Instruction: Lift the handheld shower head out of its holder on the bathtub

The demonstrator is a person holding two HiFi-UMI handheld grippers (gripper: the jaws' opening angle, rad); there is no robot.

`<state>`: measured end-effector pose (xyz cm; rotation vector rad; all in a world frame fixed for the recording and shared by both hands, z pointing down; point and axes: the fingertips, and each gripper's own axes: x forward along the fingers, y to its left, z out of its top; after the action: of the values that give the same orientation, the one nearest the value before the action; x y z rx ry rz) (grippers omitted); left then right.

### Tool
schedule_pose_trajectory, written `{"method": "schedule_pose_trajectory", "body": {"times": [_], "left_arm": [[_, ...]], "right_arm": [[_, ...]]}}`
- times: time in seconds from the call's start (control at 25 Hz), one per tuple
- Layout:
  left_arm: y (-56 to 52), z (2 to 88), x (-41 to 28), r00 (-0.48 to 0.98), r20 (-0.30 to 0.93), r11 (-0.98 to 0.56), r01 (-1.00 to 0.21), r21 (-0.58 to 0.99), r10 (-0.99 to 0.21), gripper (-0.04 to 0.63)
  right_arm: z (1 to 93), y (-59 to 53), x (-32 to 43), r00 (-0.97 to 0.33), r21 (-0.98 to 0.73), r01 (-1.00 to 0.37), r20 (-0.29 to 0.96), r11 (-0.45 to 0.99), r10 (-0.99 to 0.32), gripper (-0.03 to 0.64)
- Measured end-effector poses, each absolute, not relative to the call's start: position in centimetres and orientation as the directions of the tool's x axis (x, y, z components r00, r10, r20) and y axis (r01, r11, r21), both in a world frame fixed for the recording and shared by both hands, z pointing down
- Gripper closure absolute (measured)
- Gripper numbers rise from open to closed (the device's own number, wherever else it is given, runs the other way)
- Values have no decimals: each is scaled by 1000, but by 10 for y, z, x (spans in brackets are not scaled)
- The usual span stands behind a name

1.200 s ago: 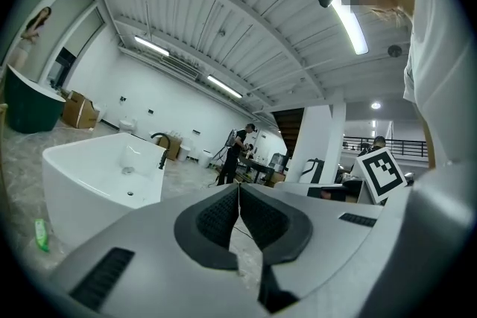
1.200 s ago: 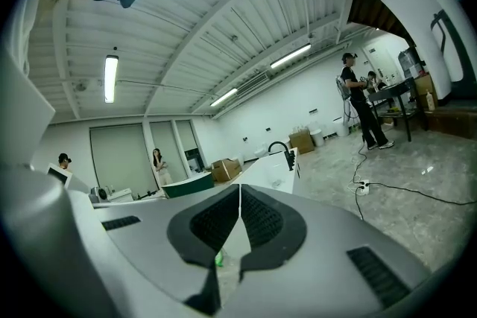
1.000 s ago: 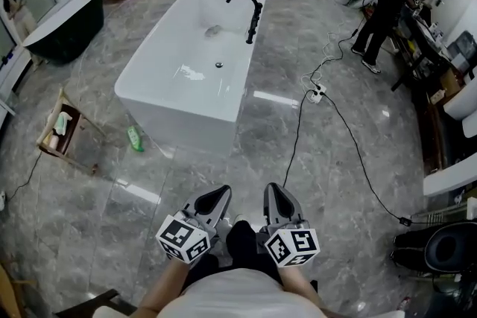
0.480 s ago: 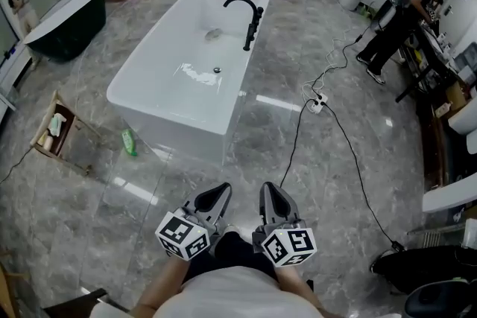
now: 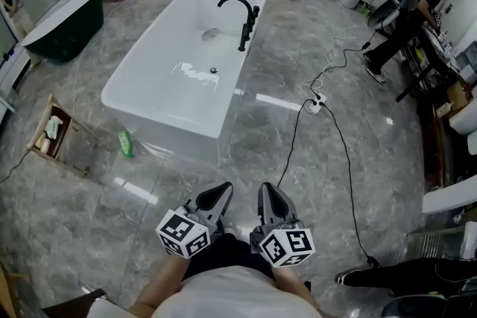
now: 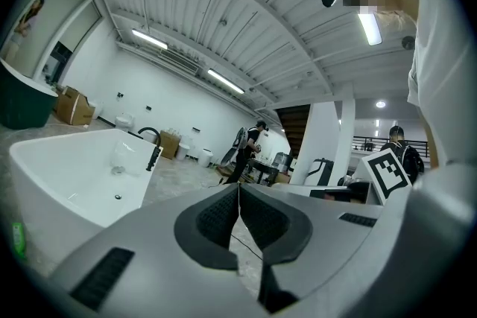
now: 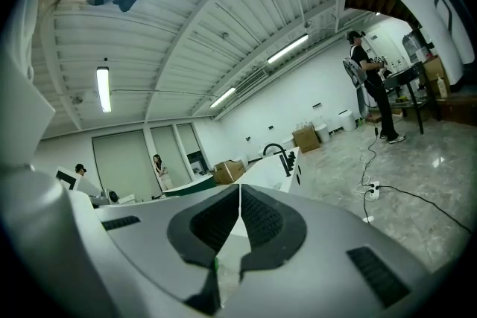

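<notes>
Both grippers are held low at the near edge of the marble floor (image 5: 246,130), close to the body and side by side. The left gripper (image 5: 217,194) is seen with its jaws pressed together on nothing, and the right gripper (image 5: 269,194) is likewise closed tight and empty. The white bathtub (image 5: 165,132) is set well apart from them at the middle of the floor. On its far right rim a black gooseneck spout (image 5: 233,2) is mounted, and the handheld shower head (image 5: 254,13) is made out only as a small dark piece just beside it, apparently seated in its holder. A green bottle (image 5: 125,144) is found on the floor near the tub's left corner, and a cable (image 5: 297,132) is trailed along the floor to the tub's right.
</notes>
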<state>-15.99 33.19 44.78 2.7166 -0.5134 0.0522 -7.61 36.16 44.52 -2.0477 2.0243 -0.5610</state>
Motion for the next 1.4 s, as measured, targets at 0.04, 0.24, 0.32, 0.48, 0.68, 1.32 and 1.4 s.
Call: {"method": "schedule_pose_trajectory", "body": {"times": [0.04,0.24,0.32,0.48,0.68,1.32,1.4], "left_arm": [[330,448,-159,933,102,-863,-359,356,-346,583],[317,450,-153,934,104,-859,-356,367,-343,584],[311,452,-148,934,107,-859,-355,369,-341,584],[294,453,-130,937,108,-861,-347,371,-332,584],[267,447,-97,946,97,-873,-323,365,-309,584],[130,431,3,949,85,-875,-313,369,-304,584],[110,432,13,947,84,-874,-319,366,-311,584]], "right_arm": [[446,360,-74,-11,-407,-912,121,-40,-993,599],[449,349,-68,-5,-415,-909,120,-46,-993,600],[449,342,-64,-10,-414,-909,118,-40,-993,598],[449,330,-47,-1,-410,-911,117,-47,-993,598],[448,305,-14,31,-414,-907,122,-79,-992,598],[433,172,78,14,-385,-921,133,-65,-991,598],[433,151,89,4,-383,-922,130,-54,-991,598]]}}
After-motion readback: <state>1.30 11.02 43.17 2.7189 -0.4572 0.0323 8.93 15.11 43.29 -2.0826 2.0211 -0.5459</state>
